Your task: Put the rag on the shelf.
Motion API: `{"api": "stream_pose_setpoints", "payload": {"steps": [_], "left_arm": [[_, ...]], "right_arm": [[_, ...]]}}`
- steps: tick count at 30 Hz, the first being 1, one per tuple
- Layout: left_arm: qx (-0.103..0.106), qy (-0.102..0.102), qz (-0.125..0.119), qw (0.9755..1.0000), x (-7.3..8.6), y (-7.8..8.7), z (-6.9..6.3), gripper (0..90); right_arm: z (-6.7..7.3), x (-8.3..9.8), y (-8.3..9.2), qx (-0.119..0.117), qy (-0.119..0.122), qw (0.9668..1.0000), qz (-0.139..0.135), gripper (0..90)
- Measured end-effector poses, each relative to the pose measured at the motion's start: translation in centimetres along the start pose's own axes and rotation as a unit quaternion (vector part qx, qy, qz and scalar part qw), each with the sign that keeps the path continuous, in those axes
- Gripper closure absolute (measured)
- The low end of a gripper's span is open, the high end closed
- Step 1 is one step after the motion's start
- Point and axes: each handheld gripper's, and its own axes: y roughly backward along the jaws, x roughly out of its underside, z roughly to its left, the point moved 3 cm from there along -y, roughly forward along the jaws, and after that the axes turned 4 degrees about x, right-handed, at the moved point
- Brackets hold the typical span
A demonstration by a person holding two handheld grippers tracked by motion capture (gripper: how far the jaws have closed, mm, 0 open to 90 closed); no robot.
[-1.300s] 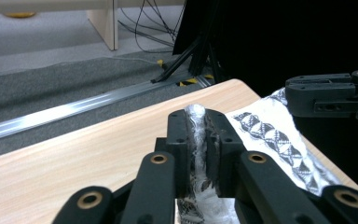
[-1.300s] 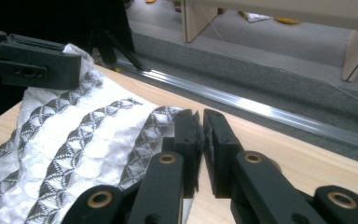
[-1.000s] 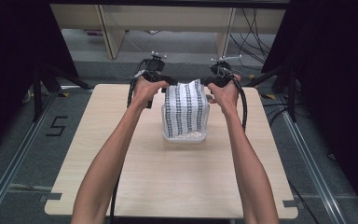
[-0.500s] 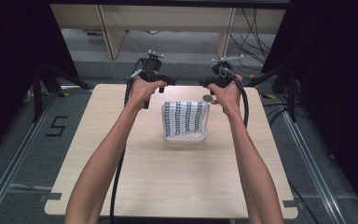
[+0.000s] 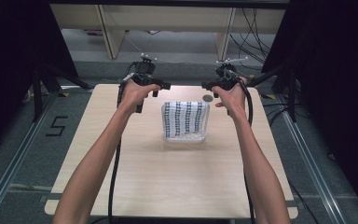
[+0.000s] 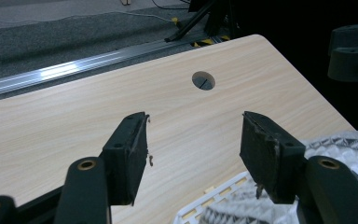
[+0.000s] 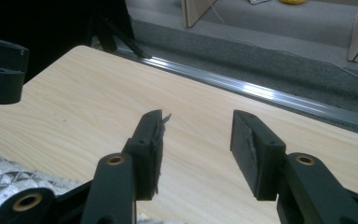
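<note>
A white cloth with dark patterned stripes (image 5: 185,119) lies bunched in a shallow white plastic basket (image 5: 182,138) at the middle of the table. My left gripper (image 5: 157,88) hovers just behind the cloth's left corner, open and holding nothing. My right gripper (image 5: 209,87) hovers behind its right corner, also open and empty. In the left gripper view the jaws (image 6: 196,128) stand wide apart over bare wood, with the basket rim (image 6: 214,201) and cloth (image 6: 347,149) at the lower right. In the right gripper view the jaws (image 7: 198,122) are likewise apart, with the cloth (image 7: 7,184) at the lower left.
The light wooden table (image 5: 168,186) has a round cable hole (image 5: 208,98) near its far edge beside the right gripper. Wooden furniture legs (image 5: 109,32) and cables (image 5: 256,23) lie on the floor beyond. Dark stands flank the table.
The cloth, held up tall between both grippers a second ago, has dropped low into the basket. Both grippers have let go and moved apart and back.
</note>
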Motion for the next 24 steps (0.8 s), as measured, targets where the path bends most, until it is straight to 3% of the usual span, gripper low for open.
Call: {"api": "stream_pose_setpoints", "payload": {"steps": [15,20,24], "left_arm": [[0.008,0.002,-0.002,1.0,0.8,1.3,-0.2,35.3],[0.012,-0.004,-0.003,0.9999,0.9,1.9,-0.9,32.3],[0.019,-0.006,-0.003,0.9998,1.0,2.2,-1.4,30.7]], "right_arm": [[-0.1,1.0,1.0,-0.008,0.016,0.9998,0.002,50.7],[0.1,1.1,1.4,-0.001,0.021,0.9998,-0.002,47.4],[0.2,1.2,2.0,-0.009,0.024,0.9997,-0.004,45.2]]}}
